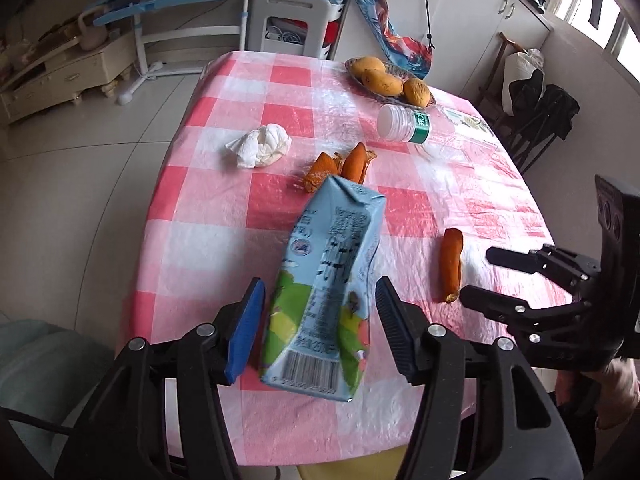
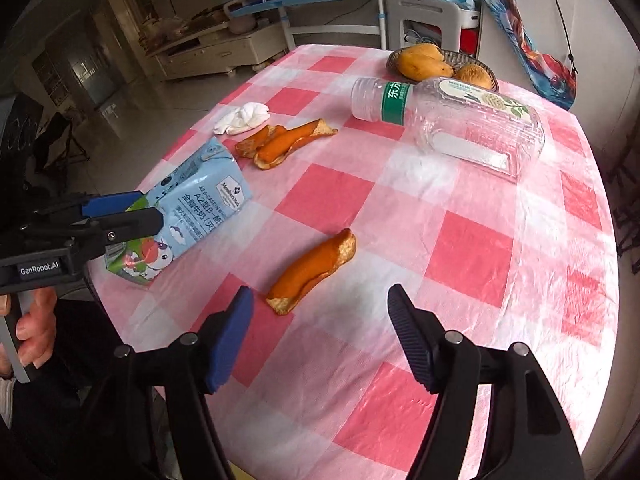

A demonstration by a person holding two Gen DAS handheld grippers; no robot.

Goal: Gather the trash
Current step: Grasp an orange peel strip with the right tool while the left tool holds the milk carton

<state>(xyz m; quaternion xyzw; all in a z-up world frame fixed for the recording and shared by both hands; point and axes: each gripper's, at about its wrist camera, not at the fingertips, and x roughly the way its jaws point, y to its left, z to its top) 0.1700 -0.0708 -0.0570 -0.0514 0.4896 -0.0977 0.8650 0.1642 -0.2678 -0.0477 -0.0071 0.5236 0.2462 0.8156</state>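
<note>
Bare cloth (image 2: 400, 208) lies between single peel (image 2: 314, 270) and bottle (image 2: 460, 124)

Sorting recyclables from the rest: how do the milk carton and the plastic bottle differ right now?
The milk carton is opaque printed blue-and-green card, dented; the plastic bottle is clear with a green label, not visibly crushed. The carton sits between the open fingers of the left gripper; the bottle lies far off by the fruit basket, no gripper near. Both lie on their sides on the checked tablecloth.
</note>
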